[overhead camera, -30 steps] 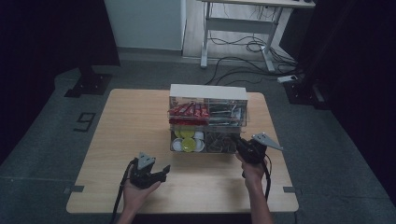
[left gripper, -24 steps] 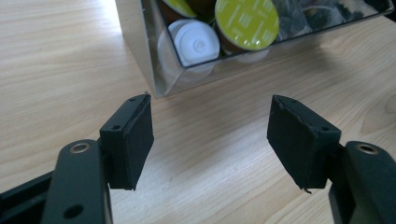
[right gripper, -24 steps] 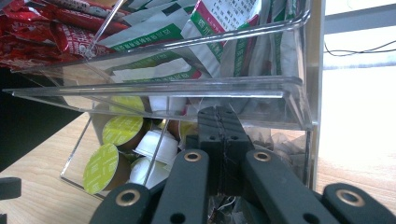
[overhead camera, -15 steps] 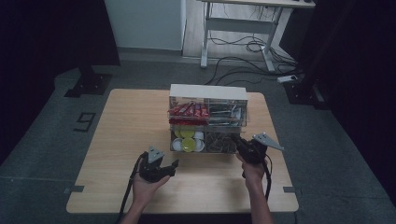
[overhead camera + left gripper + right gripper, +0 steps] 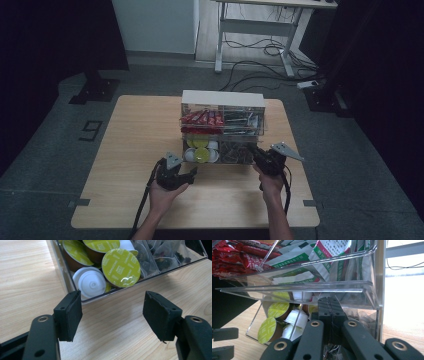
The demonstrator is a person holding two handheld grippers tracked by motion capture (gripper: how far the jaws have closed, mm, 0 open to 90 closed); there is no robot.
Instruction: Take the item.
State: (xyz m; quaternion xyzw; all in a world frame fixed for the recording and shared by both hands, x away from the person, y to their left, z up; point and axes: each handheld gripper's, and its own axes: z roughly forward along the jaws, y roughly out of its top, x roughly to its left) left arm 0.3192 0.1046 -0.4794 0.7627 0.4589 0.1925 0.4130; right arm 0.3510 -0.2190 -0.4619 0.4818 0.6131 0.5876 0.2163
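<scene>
The clear acrylic two-tier organiser box (image 5: 222,127) stands on the light wooden bench (image 5: 135,130), directly ahead of both sets of jaws. Its lower tier is a pulled-out clear drawer (image 5: 75,287), and the drawer's front wall lies just beyond the tips of the left gripper (image 5: 112,312), whose jaws stand wide apart and hold nothing.

Compared with the high view one second ago, the left gripper (image 5: 175,172) has moved forward and inward along the bench, from a position well short of the organiser to one near the drawer's front corner. This suggests that a pick from the drawer is being set up, most likely of a capsule.

The right gripper (image 5: 267,159) sits at the drawer's right end. In the right gripper view its jaws are pressed together at the drawer (image 5: 328,307); whether a drawer edge or a bag is pinched between them cannot be told, as the contact is hidden.

Contents:
- Drawer, section just ahead of the left jaws: round green-lidded coffee capsules (image 5: 121,267) and white-lidded capsules (image 5: 91,285).
- Drawer, adjoining section: small clear tea bags (image 5: 155,255).
- Upper tier: red foil sachets (image 5: 232,255) and green-and-white paper sachets (image 5: 332,255).
</scene>
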